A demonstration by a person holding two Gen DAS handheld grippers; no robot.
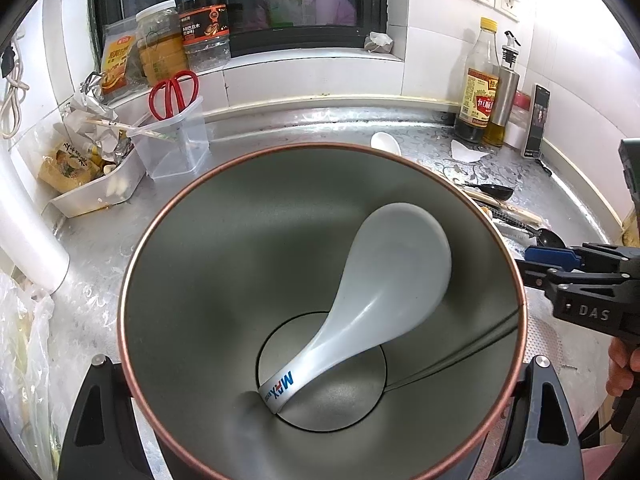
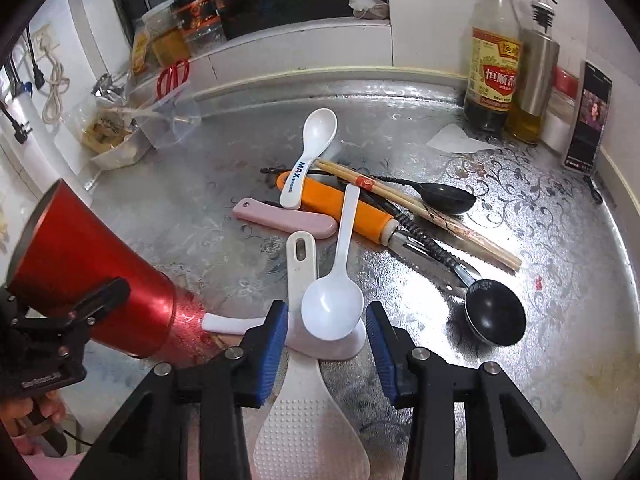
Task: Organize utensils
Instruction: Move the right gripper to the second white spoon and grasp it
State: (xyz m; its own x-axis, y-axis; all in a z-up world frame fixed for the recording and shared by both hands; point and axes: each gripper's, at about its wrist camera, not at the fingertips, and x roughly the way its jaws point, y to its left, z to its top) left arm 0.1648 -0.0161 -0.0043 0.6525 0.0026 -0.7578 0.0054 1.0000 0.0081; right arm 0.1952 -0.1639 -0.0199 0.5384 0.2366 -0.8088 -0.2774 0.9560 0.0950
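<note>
Right wrist view: my right gripper (image 2: 326,344) has its jaws spread, the blue pads (image 2: 272,344) on either side of the bowl of a white long-handled spoon (image 2: 332,304), not pressing on it. That spoon lies across one white rice paddle (image 2: 302,380), whose dimpled blade runs near me between the jaws. Just left of them a short white handle (image 2: 230,325) pokes out beside the cup.

Farther on the bench (image 2: 560,320) I count one white soup spoon with blue lettering (image 2: 310,152), one pink handle (image 2: 286,218), one orange-handled tool (image 2: 344,210), one pair of chopsticks (image 2: 416,216) and two black scoops: the far scoop (image 2: 444,196) and the near scoop (image 2: 496,316) at right.

My left gripper (image 2: 100,312) is clamped on one red cup (image 2: 92,276), held tilted at left with its mouth toward the far left. From the left wrist view the cup's grey inside (image 1: 192,280) fills the frame, and one white soup spoon (image 1: 360,304) rests in it, handle down at the bottom, bowl leaning on the wall.

At the far right stand two bottles, a dark sauce bottle (image 2: 494,60) and a steel oil bottle (image 2: 536,76), with one phone (image 2: 588,120) propped beside them. At the far left one clear tub (image 1: 176,140) holds red scissors (image 1: 174,94).
</note>
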